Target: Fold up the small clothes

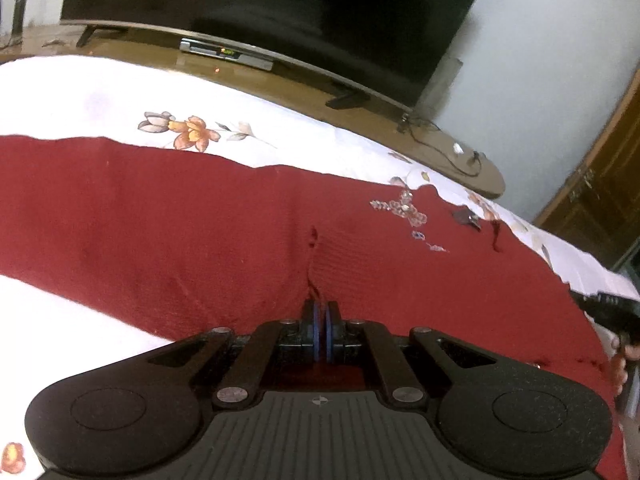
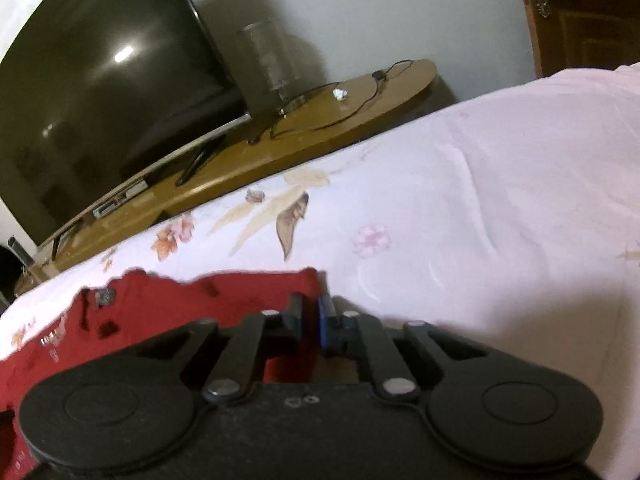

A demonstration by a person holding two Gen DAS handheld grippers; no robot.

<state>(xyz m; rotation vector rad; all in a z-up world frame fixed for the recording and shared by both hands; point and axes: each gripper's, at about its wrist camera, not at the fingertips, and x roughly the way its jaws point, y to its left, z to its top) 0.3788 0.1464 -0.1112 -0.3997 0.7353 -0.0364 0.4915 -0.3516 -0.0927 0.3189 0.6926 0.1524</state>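
Observation:
A dark red knitted garment [image 1: 200, 216] with a beaded flower motif [image 1: 404, 208] lies spread across the white floral bedsheet [image 1: 100, 96]. My left gripper [image 1: 322, 312] is shut, pinching a fold of the red fabric at its near edge. My right gripper [image 2: 310, 316] is at the garment's corner [image 2: 248, 292], jaws narrowly apart with red cloth between them. It also shows at the right edge of the left wrist view [image 1: 608, 308].
A large dark TV [image 1: 280, 8] stands on a long wooden cabinet [image 1: 280, 80] just beyond the bed, with a set-top box [image 1: 226, 54] and cables [image 1: 452, 148]. A wooden door [image 1: 604, 184] is at the right. A clear jar [image 2: 272, 60] stands beside the TV.

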